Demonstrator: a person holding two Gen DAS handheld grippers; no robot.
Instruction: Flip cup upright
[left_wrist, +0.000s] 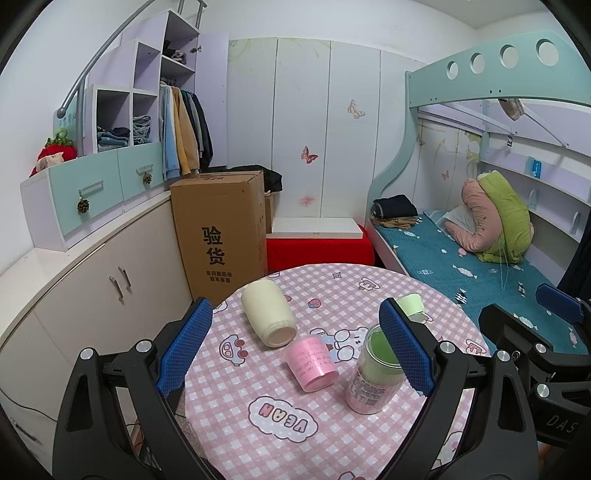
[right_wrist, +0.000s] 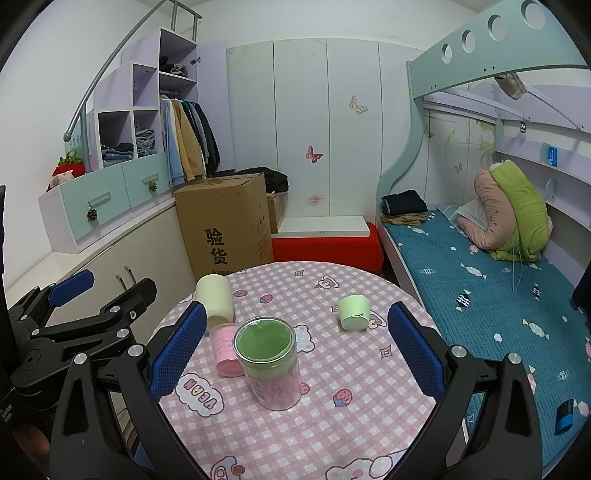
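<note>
On the round table with pink checked cloth (right_wrist: 332, 424) we see the cream cup (right_wrist: 216, 301) lying at ten o'clock, clear jar (right_wrist: 271, 365) at centre, small green cup (right_wrist: 354, 312) at two. Both our left gripper (left_wrist: 295, 343) and right gripper (right_wrist: 295, 347) hover spread wide, holding nothing.

On the table (right_wrist: 332, 424), three cups (right_wrist: 354, 312) lie behind an upright jar (right_wrist: 271, 365)
</note>
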